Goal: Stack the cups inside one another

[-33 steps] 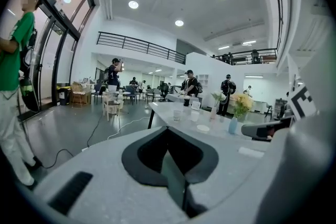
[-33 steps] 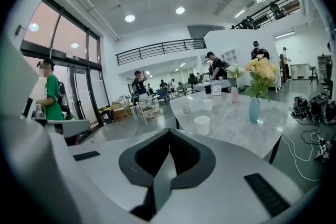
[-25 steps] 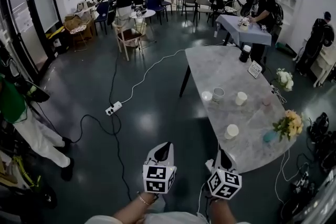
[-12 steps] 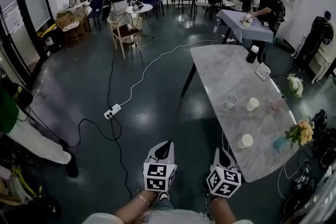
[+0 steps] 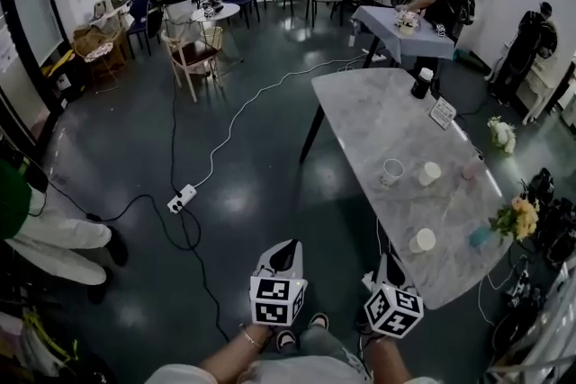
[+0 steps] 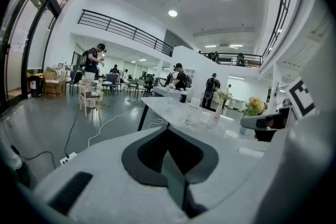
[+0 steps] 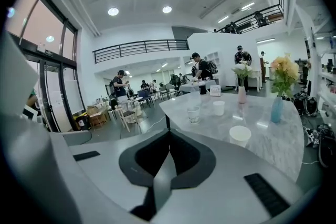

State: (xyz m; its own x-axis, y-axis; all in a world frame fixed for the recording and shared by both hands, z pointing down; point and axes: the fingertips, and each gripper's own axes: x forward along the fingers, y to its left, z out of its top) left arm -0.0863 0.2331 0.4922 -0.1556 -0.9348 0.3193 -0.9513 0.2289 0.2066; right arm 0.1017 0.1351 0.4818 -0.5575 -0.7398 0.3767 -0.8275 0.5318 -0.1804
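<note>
Three cups stand apart on the marble table [image 5: 378, 117]: a clear cup [image 5: 391, 173] [image 7: 193, 114], a white cup [image 5: 429, 174] [image 7: 219, 107] beside it, and a nearer white cup [image 5: 421, 240] [image 7: 240, 135]. My left gripper [image 5: 290, 245] [image 6: 168, 127] hangs over the floor, left of the table, jaws together and empty. Close to the table's near end, my right gripper [image 5: 387, 258] [image 7: 169, 131] is also shut and empty, short of the nearest cup. The cups show small in the left gripper view, around the clear cup [image 6: 190, 118].
A blue vase [image 5: 481, 236] with yellow flowers and a pink vase [image 5: 472, 166] with white flowers stand along the table's right edge. A black bottle [image 5: 421, 83] and a sign [image 5: 441, 112] are at its far end. Cables and a power strip [image 5: 180, 198] cross the floor. Several people stand around.
The view has travelled across the floor alongside the table, and the cups now sit lower and further right in the picture. Both grippers stay low in front, shut and empty.
</note>
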